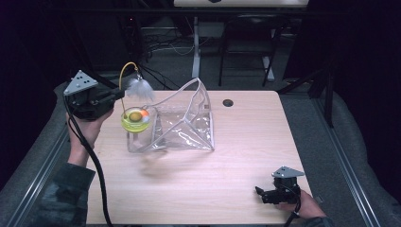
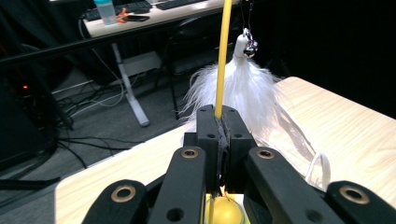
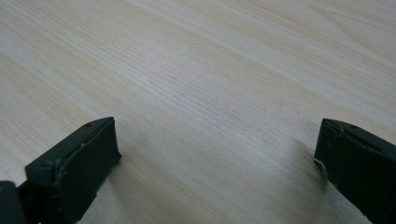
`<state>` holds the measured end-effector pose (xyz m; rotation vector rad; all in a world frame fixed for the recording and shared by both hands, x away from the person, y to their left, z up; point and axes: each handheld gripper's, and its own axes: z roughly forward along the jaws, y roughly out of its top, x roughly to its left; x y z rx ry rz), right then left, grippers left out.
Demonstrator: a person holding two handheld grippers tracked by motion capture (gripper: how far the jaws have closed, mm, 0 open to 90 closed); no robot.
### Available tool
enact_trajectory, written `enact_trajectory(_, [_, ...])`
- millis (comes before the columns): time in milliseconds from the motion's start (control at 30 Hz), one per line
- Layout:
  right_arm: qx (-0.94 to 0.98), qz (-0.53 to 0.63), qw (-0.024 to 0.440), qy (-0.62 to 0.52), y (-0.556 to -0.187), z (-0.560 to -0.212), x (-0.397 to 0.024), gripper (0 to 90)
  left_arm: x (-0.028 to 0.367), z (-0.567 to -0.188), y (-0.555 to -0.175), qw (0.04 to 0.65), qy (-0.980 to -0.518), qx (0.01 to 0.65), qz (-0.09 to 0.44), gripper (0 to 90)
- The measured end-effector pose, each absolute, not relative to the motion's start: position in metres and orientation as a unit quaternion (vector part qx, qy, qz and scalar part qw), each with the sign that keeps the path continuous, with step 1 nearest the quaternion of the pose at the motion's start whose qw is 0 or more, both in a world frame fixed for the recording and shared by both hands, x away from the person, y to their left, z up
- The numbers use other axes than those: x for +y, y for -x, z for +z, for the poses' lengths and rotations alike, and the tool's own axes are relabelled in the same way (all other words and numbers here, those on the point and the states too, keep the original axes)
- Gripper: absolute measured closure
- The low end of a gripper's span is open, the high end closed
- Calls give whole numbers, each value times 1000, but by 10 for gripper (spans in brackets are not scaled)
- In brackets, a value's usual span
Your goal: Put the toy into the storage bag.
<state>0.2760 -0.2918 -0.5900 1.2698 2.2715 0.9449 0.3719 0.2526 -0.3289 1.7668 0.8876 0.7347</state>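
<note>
Left gripper [image 1: 118, 94], at the far left edge of the worktop [image 1: 236, 175], is clamped on the thin yellow wire [image 2: 223, 56] of a cat toy; the wire arches up and a white feather tuft [image 1: 140, 88] hangs from its end, just beside the gripper; the toy's round yellow base [image 1: 135, 119] sits at the left end of a clear plastic bag [image 1: 182, 125]; right gripper [image 3: 217, 158] rests at the near right corner, jaws spread wide over bare wood, holding nothing.
</note>
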Motion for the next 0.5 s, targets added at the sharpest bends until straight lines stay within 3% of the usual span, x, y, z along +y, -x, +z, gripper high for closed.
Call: enact_trajectory(500, [806, 336, 186, -450, -276, -590, -292, 0, 234, -353, -393, 495, -736, 371, 277, 883])
